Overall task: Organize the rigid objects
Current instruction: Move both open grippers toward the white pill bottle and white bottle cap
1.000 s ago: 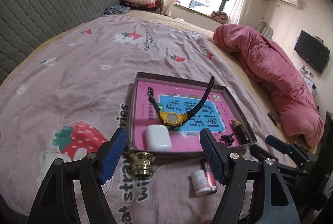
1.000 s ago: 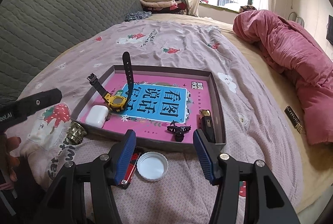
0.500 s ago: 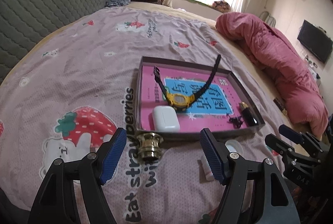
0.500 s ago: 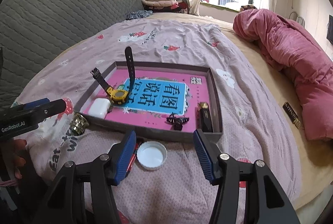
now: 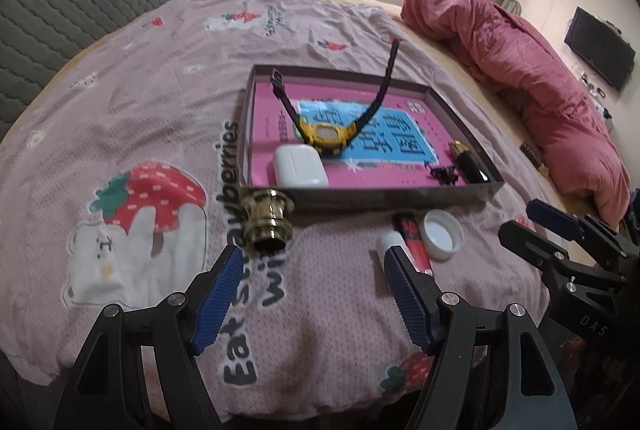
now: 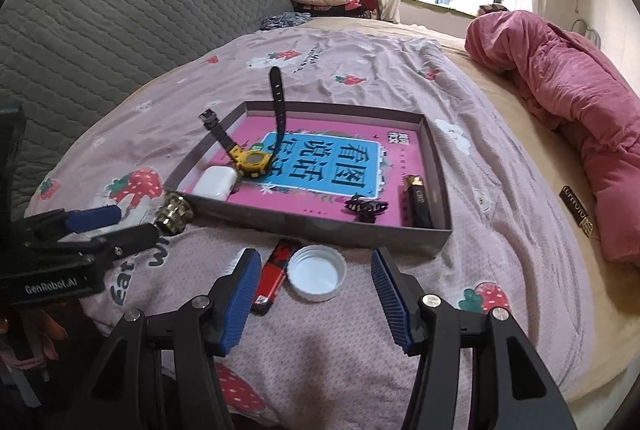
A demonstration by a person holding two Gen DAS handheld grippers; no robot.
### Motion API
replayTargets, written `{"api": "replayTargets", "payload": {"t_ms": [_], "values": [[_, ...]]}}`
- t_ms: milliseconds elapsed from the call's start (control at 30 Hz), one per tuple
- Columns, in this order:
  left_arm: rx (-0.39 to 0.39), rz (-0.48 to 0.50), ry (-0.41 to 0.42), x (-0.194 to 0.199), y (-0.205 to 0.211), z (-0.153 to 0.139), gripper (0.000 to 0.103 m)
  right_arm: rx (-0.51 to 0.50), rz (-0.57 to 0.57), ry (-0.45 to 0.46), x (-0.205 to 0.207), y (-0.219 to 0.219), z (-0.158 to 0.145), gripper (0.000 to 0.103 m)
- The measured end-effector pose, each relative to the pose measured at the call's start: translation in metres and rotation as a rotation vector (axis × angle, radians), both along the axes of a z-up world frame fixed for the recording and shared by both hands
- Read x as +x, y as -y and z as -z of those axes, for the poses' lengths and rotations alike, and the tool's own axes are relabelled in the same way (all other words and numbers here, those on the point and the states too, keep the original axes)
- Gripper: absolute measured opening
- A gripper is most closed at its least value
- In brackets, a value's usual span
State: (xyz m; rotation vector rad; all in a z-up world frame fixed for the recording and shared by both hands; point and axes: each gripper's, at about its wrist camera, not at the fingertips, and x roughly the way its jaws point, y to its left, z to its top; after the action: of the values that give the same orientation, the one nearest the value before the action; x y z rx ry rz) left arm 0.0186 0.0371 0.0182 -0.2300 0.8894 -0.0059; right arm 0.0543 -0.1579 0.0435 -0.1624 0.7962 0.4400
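Observation:
A shallow grey box [image 5: 392, 196] [image 6: 308, 220] with a pink floor sits on the bed. It holds a yellow watch [image 5: 326, 136] [image 6: 252, 160], a white earbud case [image 5: 298, 166] [image 6: 216, 182], a black clip [image 6: 366, 208] and a black lighter [image 6: 416, 204]. In front of it lie a brass fitting [image 5: 266, 218] [image 6: 174, 216], a red lighter [image 5: 414, 240] [image 6: 274, 270] and a white cap [image 5: 442, 234] [image 6: 316, 272]. My left gripper [image 5: 314, 294] is open, just short of the brass fitting. My right gripper [image 6: 314, 300] is open, just short of the cap and the red lighter.
The bed has a pink strawberry sheet [image 5: 120, 102]. A red duvet [image 6: 568, 82] is bunched at the right. A small black bar [image 6: 576, 212] lies near it. A grey quilted headboard [image 6: 100, 30] runs along the left.
Both grippers have drawn back toward the near bed edge, so the box and loose items sit farther ahead. Both stay open. Nothing on the bed moved.

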Motion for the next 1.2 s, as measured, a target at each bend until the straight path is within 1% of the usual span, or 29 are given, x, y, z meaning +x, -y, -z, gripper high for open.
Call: {"api": "replayTargets", "payload": {"t_ms": [300, 400, 600, 967, 1067, 1200], "values": [[-0.02, 0.028, -0.024, -0.009, 0.007, 0.004, 0.074, 0.007, -0.004, -0.02, -0.004, 0.003, 0.004, 0.057], [-0.054, 0.047, -0.036, -0.01, 0.01, 0.006, 0.074, 0.006, 0.001, -0.03, -0.004, 0.005, 0.006, 0.057], [-0.078, 0.074, -0.05, -0.012, 0.015, 0.01, 0.074, 0.01, 0.006, -0.043, -0.005, 0.01, 0.011, 0.057], [-0.067, 0.1, -0.122, -0.008, 0.034, 0.026, 0.074, -0.001, 0.004, -0.091, -0.001, 0.016, 0.034, 0.057], [-0.053, 0.101, -0.131, -0.007, 0.038, 0.03, 0.074, 0.002, -0.001, -0.101, 0.001, 0.016, 0.039, 0.057], [-0.054, 0.091, -0.138, -0.002, 0.039, 0.034, 0.074, 0.003, -0.003, -0.112, 0.003, 0.016, 0.044, 0.057]]}}
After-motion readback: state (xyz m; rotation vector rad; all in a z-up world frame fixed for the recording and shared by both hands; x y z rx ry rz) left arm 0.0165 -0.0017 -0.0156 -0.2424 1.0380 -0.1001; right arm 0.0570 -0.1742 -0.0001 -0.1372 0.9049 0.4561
